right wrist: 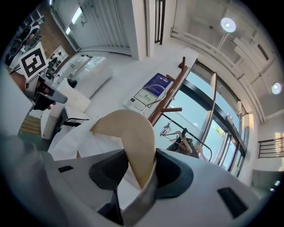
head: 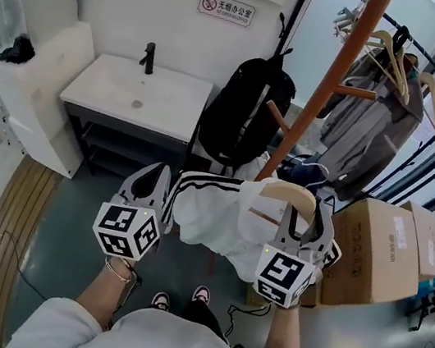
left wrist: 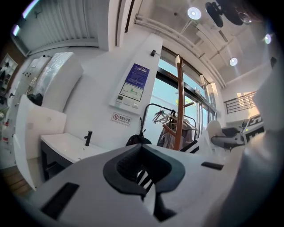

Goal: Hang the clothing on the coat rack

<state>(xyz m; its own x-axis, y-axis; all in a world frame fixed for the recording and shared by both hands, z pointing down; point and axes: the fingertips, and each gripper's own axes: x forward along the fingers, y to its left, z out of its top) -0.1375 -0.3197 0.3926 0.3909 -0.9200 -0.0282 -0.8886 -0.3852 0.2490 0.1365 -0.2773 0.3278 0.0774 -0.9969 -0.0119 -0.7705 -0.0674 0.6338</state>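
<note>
A white garment [head: 215, 210] with black stripes hangs spread between my two grippers, in front of the orange-brown coat rack [head: 326, 88]. It sits on a pale wooden hanger [head: 289, 193]. My right gripper [head: 304, 211] is shut on the hanger's arm [right wrist: 131, 142], with the white collar cloth [right wrist: 141, 200] pinched alongside. On the left, my left gripper [head: 158, 179] holds the garment's other edge. In the left gripper view its jaws [left wrist: 148, 177] are closed on striped cloth [left wrist: 143, 176]. The rack's pole [left wrist: 179, 111] stands ahead, and its pegs [right wrist: 171, 109] show past the hanger.
A black backpack [head: 246, 107] hangs on the coat rack's left side. A white sink [head: 139, 97] stands at the far left. Right of the rack, a black clothes rail [head: 426, 123] carries a grey garment [head: 372, 125] and bare hangers. Cardboard boxes [head: 379, 252] sit at the right.
</note>
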